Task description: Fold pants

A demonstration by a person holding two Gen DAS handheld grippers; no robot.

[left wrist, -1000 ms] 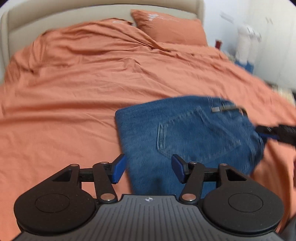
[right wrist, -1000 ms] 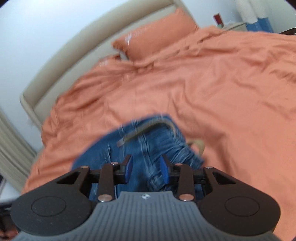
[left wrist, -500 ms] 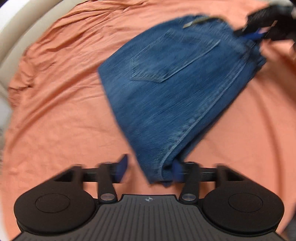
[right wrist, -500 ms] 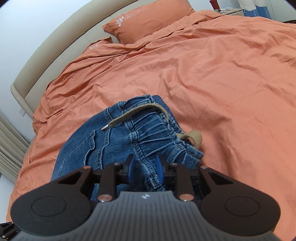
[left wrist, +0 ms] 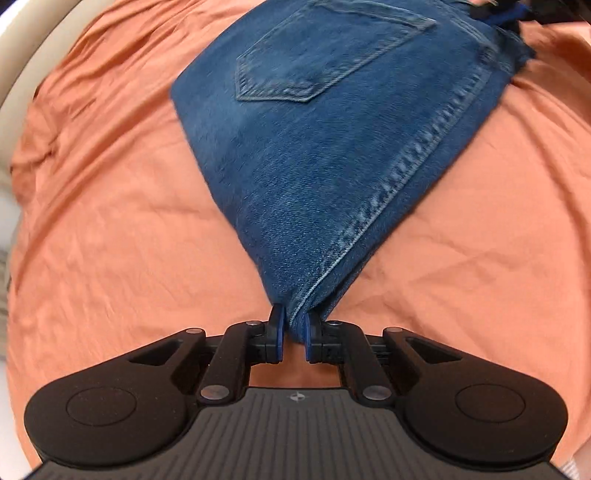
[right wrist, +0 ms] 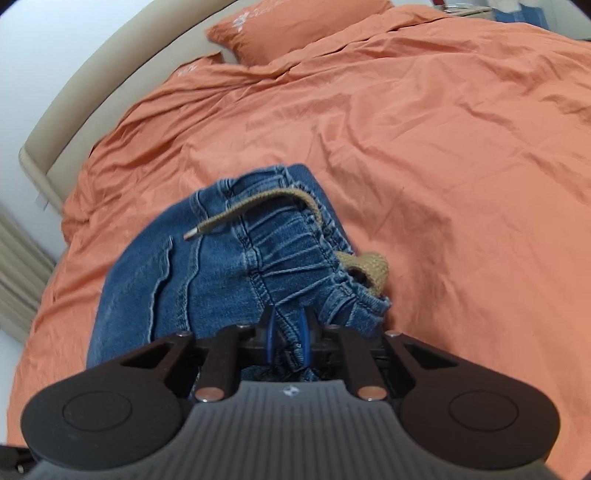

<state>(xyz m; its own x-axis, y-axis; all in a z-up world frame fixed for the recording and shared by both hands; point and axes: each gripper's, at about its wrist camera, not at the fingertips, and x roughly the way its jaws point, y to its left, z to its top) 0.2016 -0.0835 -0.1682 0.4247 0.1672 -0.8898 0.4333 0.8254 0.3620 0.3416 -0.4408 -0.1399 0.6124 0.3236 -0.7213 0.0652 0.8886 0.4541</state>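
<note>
On orange bedspread (right wrist: 424,155) | pillow (right wrist: 295,22) far | left gripper (left wrist: 294,334), right gripper (right wrist: 287,338) both clamp pants (left wrist: 332,140)

1. We see the pants (left wrist: 332,155) in mid-blue denim with paler blue stitching.
2. We see their drawstring (right wrist: 258,210) in tan.
3. We see the bedcover (right wrist: 443,147) and pillow (right wrist: 295,26) in plain orange.
</note>
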